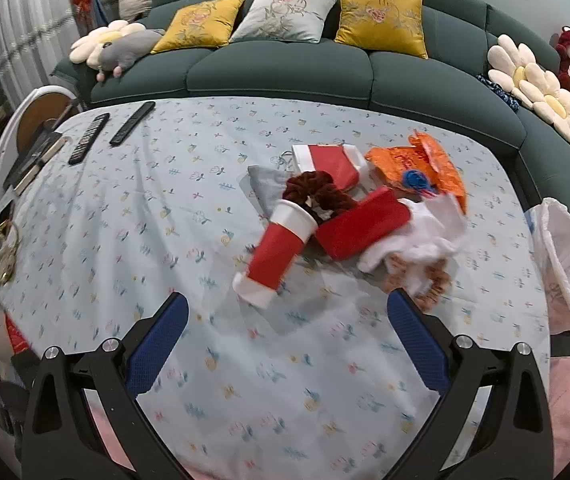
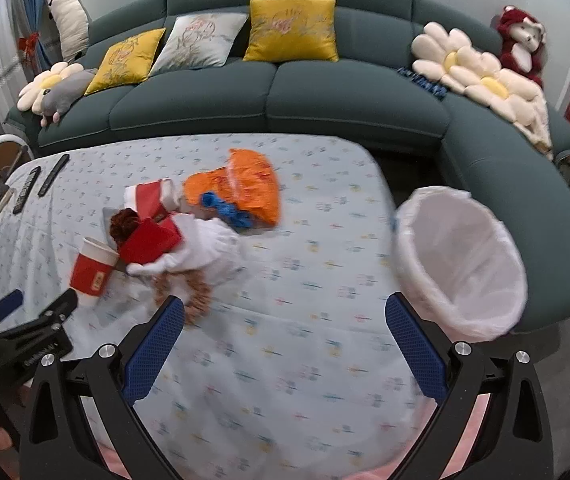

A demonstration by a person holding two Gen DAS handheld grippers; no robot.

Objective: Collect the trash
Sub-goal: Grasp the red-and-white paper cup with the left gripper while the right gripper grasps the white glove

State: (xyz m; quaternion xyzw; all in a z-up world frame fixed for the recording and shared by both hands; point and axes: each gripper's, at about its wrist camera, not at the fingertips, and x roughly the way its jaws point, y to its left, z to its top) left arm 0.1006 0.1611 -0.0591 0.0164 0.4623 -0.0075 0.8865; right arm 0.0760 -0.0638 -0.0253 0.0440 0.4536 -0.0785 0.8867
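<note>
Two tools hang over the desk, which is draped in a pale blue flower-print cloth, and both are spread wide with nothing between their blue pads. The left tool sits low in front of the litter; the right tool is over bare cloth further right, with the left tool's black frame showing at the lower left of its view.

The trash lies in one loose heap near the middle of the desk. Nearest the left tool is a red paper cup with a white rim, tipped on its side. Its mouth touches a dark brown tangle, and just beside it lies a red carton. A second red and white carton lies behind those. Crumpled white paper spills to the right of the red carton, partly covering some tan scraps. At the back right of the heap is a crinkled orange bag with something blue on it.

Off the right edge of the desk stands a bin lined with a white bag, tilted in this view. Two remote controls lie at the far left corner. A dark green sofa with cushions runs behind.
</note>
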